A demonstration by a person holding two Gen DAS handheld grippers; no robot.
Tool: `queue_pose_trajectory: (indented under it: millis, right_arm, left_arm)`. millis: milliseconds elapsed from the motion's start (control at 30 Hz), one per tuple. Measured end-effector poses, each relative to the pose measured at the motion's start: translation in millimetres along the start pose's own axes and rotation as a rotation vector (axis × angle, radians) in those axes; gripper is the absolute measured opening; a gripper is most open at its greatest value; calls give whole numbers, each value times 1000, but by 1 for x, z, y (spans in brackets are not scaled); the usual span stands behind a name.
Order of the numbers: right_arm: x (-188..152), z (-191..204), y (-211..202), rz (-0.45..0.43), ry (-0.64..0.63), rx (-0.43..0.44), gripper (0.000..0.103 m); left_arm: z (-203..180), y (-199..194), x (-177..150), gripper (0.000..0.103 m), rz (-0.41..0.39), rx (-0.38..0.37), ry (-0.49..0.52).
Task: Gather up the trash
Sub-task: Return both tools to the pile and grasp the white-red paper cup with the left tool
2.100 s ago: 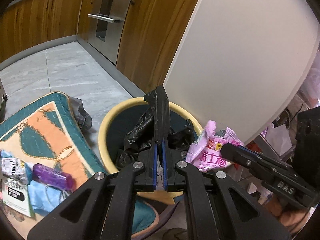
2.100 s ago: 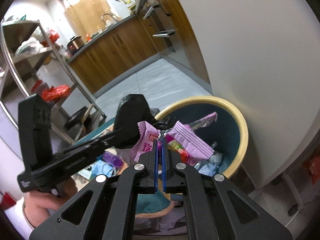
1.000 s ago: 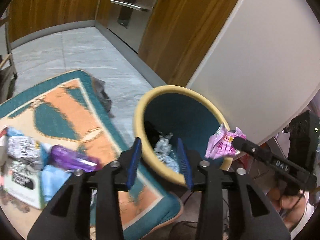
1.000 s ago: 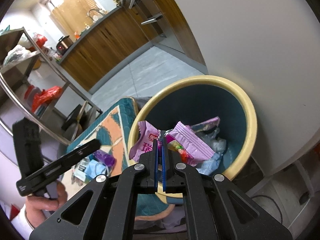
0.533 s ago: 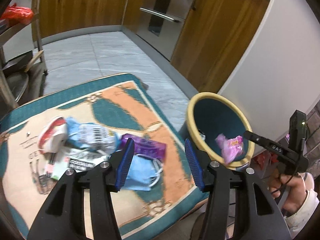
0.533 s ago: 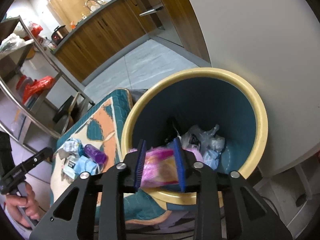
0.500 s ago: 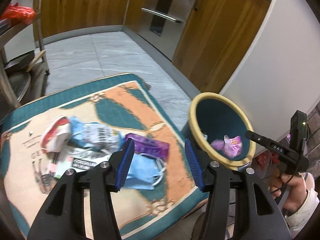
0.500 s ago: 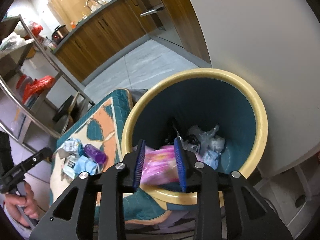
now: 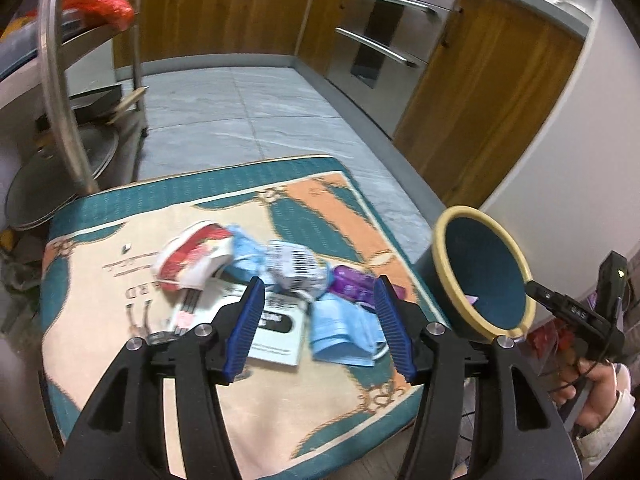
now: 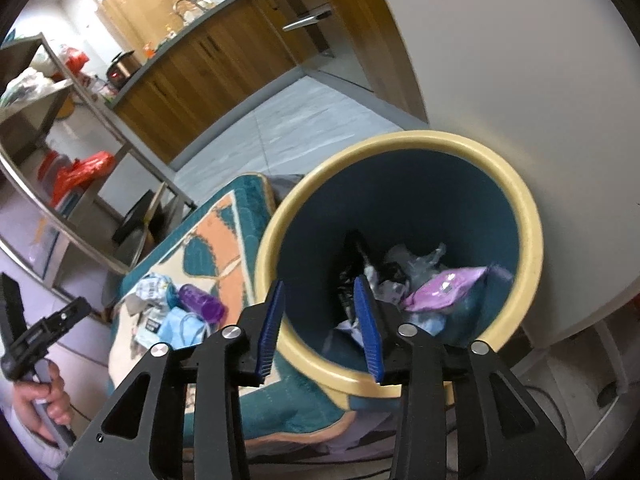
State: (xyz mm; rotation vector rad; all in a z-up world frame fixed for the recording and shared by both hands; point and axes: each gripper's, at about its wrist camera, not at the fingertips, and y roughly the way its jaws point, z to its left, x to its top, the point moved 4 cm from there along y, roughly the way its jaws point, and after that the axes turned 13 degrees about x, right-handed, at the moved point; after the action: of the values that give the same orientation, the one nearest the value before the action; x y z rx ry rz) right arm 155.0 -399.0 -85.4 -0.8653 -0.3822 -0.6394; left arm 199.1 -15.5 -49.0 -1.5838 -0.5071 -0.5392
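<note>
Hovering above the patterned mat [image 9: 280,392], we held the left hand-held gripper [image 9: 316,320] spread and empty over the remaining trash pile [image 9: 280,280], left of the bin [image 9: 444,240]. The right hand-held gripper [image 10: 320,328], also spread, hung over the bin. The blue mask [image 9: 344,328] looked light and floppy; we judged pinching its bunched middle best.

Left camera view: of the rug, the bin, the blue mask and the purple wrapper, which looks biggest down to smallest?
1. Rug
2. Bin
3. Blue mask
4. Purple wrapper, partly hidden behind a finger, so its full size is unsure.
</note>
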Motion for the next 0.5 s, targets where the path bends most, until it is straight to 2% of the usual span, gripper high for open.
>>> queue_pose_trajectory:
  millis: [100,300,500]
  right_arm:
    - [-3,13,4,15,-25,25,48]
    - [-17,48,18,79,-111,64,49]
    - [-29,75,29,132,-183,89,50]
  left_arm:
    - [18,4,-1,60,10,30,-41]
    - [53,17,-9,60,46,70,-123]
    - [76,28,-13,60,72,106,-148]
